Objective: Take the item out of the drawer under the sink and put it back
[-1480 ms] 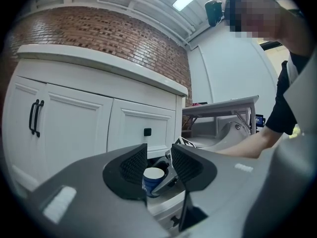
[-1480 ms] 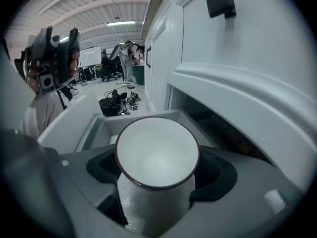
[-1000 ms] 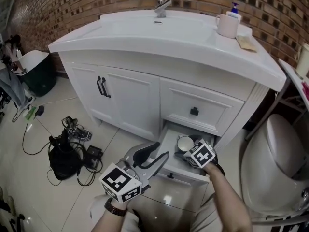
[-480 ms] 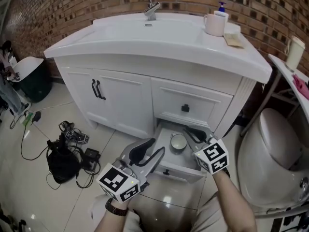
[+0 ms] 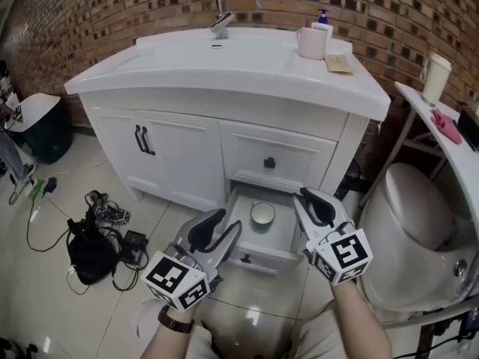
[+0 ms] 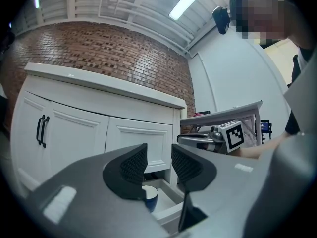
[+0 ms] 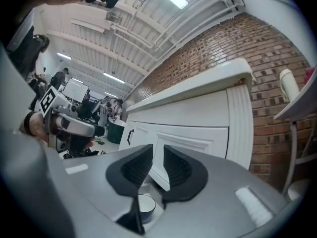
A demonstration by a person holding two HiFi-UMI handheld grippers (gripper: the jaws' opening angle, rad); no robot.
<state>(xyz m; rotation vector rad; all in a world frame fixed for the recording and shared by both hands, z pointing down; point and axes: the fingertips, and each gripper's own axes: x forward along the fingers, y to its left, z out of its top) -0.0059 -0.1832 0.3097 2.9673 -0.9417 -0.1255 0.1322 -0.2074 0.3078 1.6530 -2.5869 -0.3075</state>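
The lower drawer (image 5: pixel 253 260) under the sink stands pulled out. A white cup (image 5: pixel 263 213) with a blue outside sits upright inside it, and shows too in the left gripper view as the cup (image 6: pixel 150 196) and in the right gripper view as the cup (image 7: pixel 145 205). My right gripper (image 5: pixel 310 199) hovers level just right of the drawer; its jaws have just been closing to a narrow gap with nothing between them (image 7: pixel 157 157). My left gripper (image 5: pixel 224 223) is held level in front of the drawer's left side, open and empty (image 6: pixel 158 160).
The white vanity has double doors with black handles (image 5: pixel 141 140) and an upper drawer (image 5: pixel 269 161). A faucet (image 5: pixel 215 17), mug (image 5: pixel 311 43) and soap bottle stand on top. A toilet (image 5: pixel 408 230) is at the right, a black bag with cables (image 5: pixel 93 245) on the floor at the left.
My right gripper has come up out of the drawer, leaving the cup inside, and its jaws have narrowed. The left gripper has risen slightly.
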